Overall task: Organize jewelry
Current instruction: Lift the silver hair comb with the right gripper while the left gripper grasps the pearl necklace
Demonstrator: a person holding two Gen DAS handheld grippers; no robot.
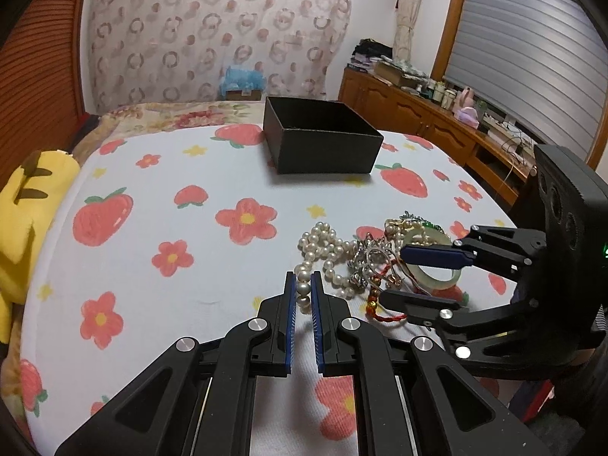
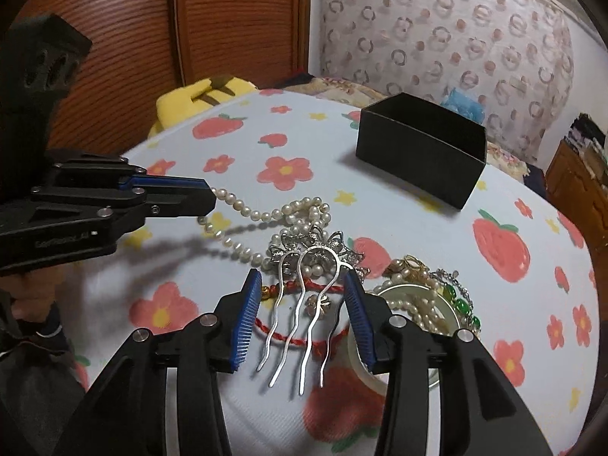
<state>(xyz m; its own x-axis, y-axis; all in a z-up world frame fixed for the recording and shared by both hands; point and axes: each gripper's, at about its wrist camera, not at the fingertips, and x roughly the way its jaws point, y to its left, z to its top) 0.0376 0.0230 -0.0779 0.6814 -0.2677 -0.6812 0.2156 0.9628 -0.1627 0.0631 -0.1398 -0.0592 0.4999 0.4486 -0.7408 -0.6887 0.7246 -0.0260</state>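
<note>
A pile of jewelry lies on the strawberry-print sheet [image 1: 159,205]: a pearl necklace [image 1: 323,250], a silver hair comb [image 2: 304,304], a pale jade bangle [image 1: 437,277], a red cord [image 2: 300,288] and a green-stone piece [image 2: 461,304]. My left gripper [image 1: 304,285] is shut on the necklace's near strand; it also shows in the right wrist view [image 2: 209,199]. My right gripper [image 2: 302,296] is open around the comb's prongs, also seen from the left [image 1: 395,273]. An open black box [image 1: 323,136] stands beyond the pile.
A yellow plush [image 1: 22,205] lies at the bed's left edge. A wooden cabinet [image 1: 425,117] with clutter runs along the right. A patterned curtain [image 1: 212,30] hangs behind the bed. The box also shows in the right wrist view [image 2: 421,152].
</note>
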